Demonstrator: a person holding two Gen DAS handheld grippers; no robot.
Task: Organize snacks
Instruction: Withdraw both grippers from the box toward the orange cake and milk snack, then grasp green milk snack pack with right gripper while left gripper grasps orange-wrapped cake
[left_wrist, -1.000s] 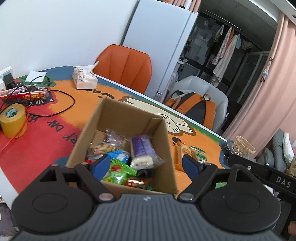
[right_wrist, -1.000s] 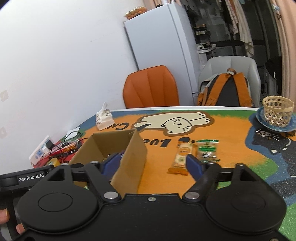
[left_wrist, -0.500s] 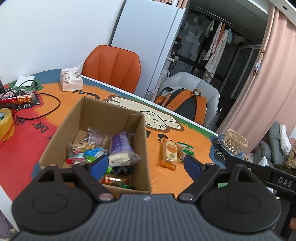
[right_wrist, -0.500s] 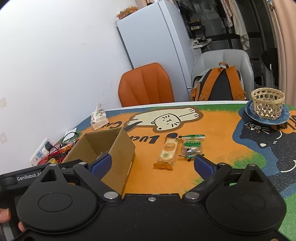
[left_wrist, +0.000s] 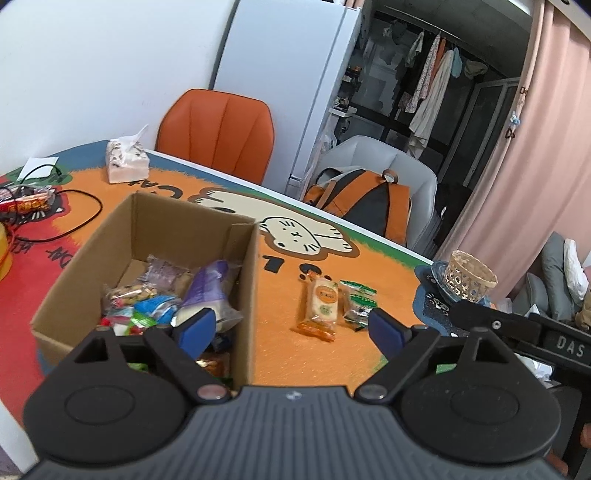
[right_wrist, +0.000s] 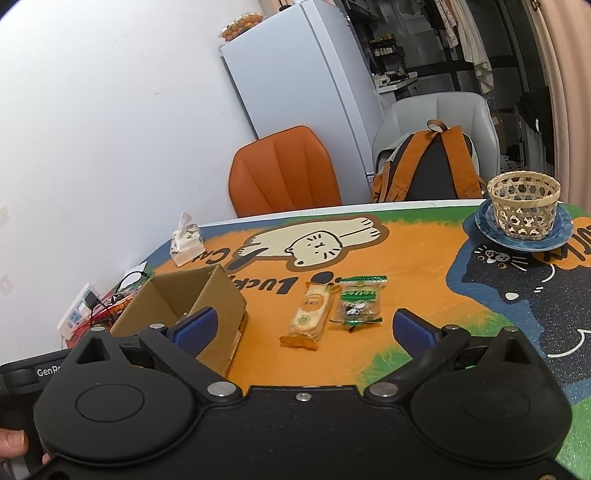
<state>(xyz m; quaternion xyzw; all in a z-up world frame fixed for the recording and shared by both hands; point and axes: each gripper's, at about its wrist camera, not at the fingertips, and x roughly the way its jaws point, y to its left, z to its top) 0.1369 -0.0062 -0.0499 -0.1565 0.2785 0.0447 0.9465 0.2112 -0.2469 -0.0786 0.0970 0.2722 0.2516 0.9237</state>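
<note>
1. Right gripper (right_wrist: 310, 326): jaws spread to full width and just been opening; nothing lies between the pads, nothing is held

2. Left gripper (left_wrist: 291, 326): jaws wide apart and empty; its left pad hangs above the contents of the cardboard box (left_wrist: 243, 295), its right pad above bare mat

3. Two loose snacks lie flat on the table mat (right_wrist: 406, 273), ahead of the right gripper and inside the span of its jaws: the orange cracker pack (right_wrist: 308, 317) slightly left of centre, the green candy pack (right_wrist: 360, 301) just right of it. The two packs touch or nearly touch along one long edge

4. The cardboard box stands to the left of the right gripper, its near corner just behind the left pad. Several wrapped snacks already fill it, so the task is judged nearly done with two packs remaining

5. Risks from this position:
   - With jaws this wide, closing may catch both packs at once and let one slip out on lifting
   - Thin, flat, glossy wrappers may slide under the pads instead of rising
   - The left pad of the right gripper may clip the box wall and shift the box
   - Both grippers face the same packs, so they may collide
</note>
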